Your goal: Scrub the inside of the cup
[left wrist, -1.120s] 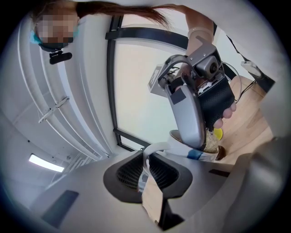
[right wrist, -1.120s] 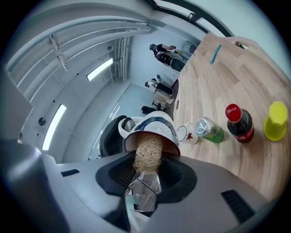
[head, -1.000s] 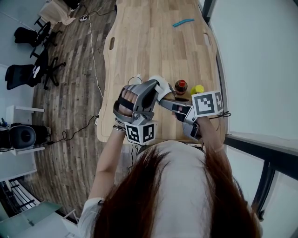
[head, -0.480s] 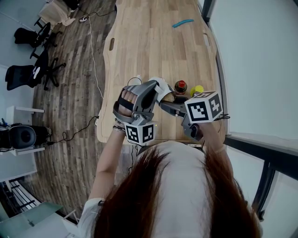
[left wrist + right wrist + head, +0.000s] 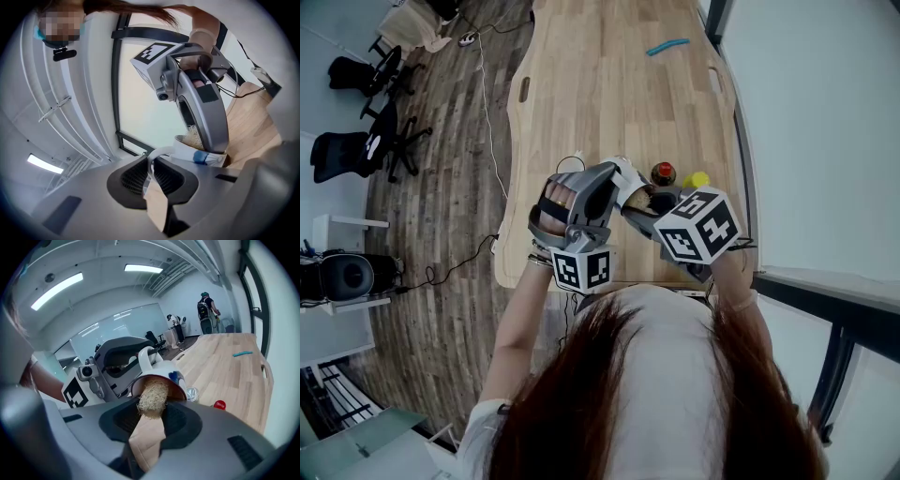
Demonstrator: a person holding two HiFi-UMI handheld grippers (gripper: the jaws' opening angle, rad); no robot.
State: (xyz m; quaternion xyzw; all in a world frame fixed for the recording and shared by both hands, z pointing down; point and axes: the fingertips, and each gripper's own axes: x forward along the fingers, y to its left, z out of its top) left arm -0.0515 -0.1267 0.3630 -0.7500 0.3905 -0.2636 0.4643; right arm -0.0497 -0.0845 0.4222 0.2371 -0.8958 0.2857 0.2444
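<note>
A white cup with a blue mark is held off the table, tilted on its side. My left gripper is shut on the cup's handle. My right gripper is shut on a tan fibrous scrubber, whose bristly end is pushed into the cup's mouth. In the head view the cup sits between the left gripper and the right gripper, both above the table's near edge. The left gripper view shows the scrubber inside the cup.
A wooden table stretches ahead. A red-capped bottle and a yellow object stand just beyond the grippers. A blue strip lies far back right. Office chairs and cables are on the floor at left. A glass wall runs along the right.
My right gripper has rolled about its axis, its marker cube swinging left and toward me, with the scrubber still in the cup. The left gripper and cup have stayed put.
</note>
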